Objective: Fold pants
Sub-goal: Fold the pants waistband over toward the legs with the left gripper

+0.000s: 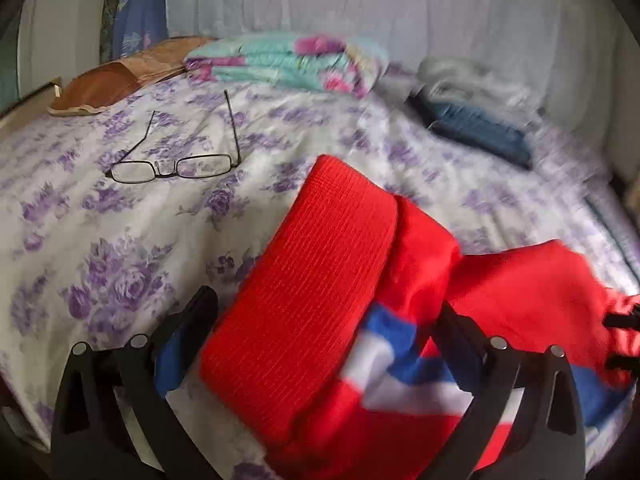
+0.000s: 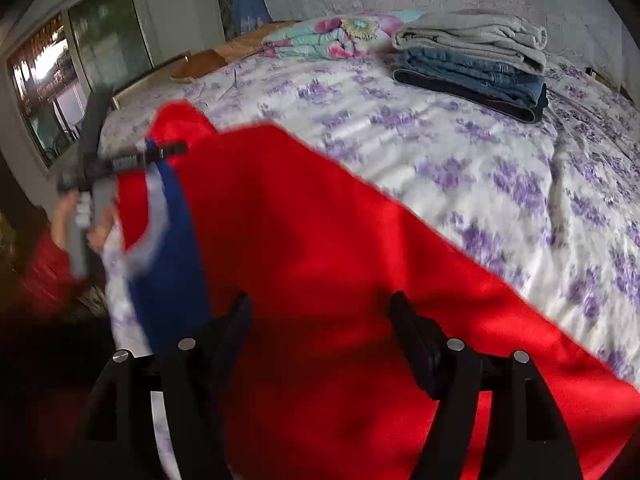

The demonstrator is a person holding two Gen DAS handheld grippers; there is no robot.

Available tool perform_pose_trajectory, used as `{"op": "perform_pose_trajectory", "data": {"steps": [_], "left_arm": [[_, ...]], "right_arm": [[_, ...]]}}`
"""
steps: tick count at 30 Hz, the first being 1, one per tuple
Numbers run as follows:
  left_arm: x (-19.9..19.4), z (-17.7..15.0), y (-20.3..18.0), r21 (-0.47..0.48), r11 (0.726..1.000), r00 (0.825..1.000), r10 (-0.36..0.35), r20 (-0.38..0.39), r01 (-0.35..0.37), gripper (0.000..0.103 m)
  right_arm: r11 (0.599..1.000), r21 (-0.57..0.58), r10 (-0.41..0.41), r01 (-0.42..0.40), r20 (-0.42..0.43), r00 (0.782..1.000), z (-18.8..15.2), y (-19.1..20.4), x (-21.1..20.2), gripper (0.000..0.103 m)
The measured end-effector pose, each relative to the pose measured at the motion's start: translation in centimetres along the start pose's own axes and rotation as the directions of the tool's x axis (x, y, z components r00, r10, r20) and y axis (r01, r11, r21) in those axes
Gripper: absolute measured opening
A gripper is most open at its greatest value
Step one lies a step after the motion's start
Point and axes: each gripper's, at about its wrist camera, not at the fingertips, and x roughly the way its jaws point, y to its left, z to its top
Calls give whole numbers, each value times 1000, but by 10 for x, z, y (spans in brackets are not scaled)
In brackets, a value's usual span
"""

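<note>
- The left gripper (image 1: 326,314) has its black, wedge-shaped jaws spread wide; the red pants (image 1: 304,292) lie between them, and neither jaw presses on the cloth.
- The right gripper (image 2: 320,322) has its jaws apart too, hanging above the smooth red leg cloth (image 2: 340,248) without pinching it.
- Between the left jaws sits a broad ribbed knit band (image 1: 308,280), rectangular with rounded corners, folded over smoother fabric; a blue-and-white side stripe (image 1: 394,364) runs just beside the right-hand jaw.
- The pants rest on a bed (image 1: 100,248) covered in a white quilted sheet printed with purple roses.
- Beyond the left jaws, to their left, thin wire-framed glasses (image 1: 176,166) lie with arms unfolded.
- Farther off: a folded floral blanket (image 1: 288,60) in teal and pink, and a stack of folded clothes (image 2: 476,60), soft grey knit over blue denim.
- Left of the right jaws, a hand (image 2: 80,220) holds the other gripper's handle.
</note>
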Motion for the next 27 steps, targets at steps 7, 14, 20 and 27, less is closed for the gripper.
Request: {"op": "perform_pose_trajectory", "data": {"steps": [7, 14, 20, 27], "left_arm": [[-3, -3, -2, -5, 1000, 999, -1, 34, 1, 99], [-9, -5, 7, -44, 997, 997, -56, 49, 58, 99], [-9, -5, 6, -42, 997, 997, -55, 59, 58, 99], [-10, -6, 6, -41, 998, 997, -53, 61, 56, 99]], "right_arm": [[995, 64, 62, -75, 178, 982, 76, -10, 11, 72], [978, -165, 126, -125, 0, 992, 51, 59, 59, 73], [951, -284, 110, -120, -50, 993, 30, 84, 53, 80], [957, 80, 279, -279, 2, 960, 65, 28, 55, 80]]}}
